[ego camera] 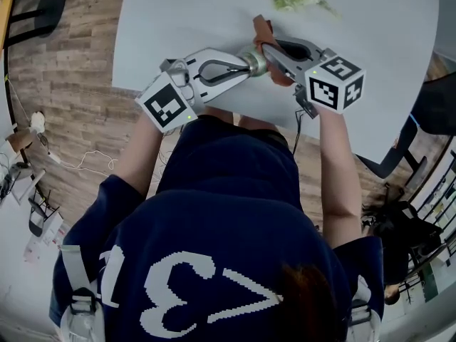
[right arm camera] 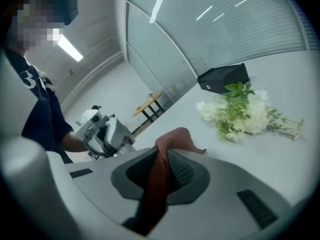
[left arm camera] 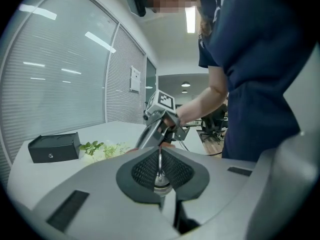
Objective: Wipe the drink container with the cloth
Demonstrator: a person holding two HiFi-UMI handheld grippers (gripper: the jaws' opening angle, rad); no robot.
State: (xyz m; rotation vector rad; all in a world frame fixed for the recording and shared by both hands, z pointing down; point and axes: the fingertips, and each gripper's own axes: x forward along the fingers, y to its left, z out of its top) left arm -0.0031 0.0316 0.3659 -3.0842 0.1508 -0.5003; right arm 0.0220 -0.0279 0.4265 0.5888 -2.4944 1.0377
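At far left, beside the pale grey round-edged worktop (ego camera: 377, 48): brown wood-plank floor (ego camera: 64, 70).

Person, seen from above: dark blue short-sleeved shirt (ego camera: 214, 212) with white numerals on the back. One grey hand-held gripper in each hand.

Left claw (ego camera: 246, 65): grey, with a black-and-white marker cube (ego camera: 167, 105) at its rear. It points rightward over the near edge of the worktop. The jaws are drawn almost together and clamped on a thin part of the small silver-green cylindrical metal drink container (ego camera: 255, 60). In the left gripper view that part shows as a bright strip between the black ribbed pads (left arm camera: 145, 171).

Drink container, position: held at the left claw's tips over the worktop, between the two claws.

Reddish-brown woven cloth (right arm camera: 175, 138): runs through the pads of the right claw and bunches out past its tips. It sits close against the drink container's right end. Whether the two touch cannot be told.

Right claw (ego camera: 274, 54): grey, with a matching marker cube at its rear. It points leftward toward the left claw, jaws clamped on the cloth.

Bunch of white flowers with green leaves (right arm camera: 240, 114): lying on the worktop beyond both claws.

Black rectangular box (right arm camera: 223, 77): on the worktop just behind the flowers.

Far right: dark chair (ego camera: 434, 105) beside the worktop.
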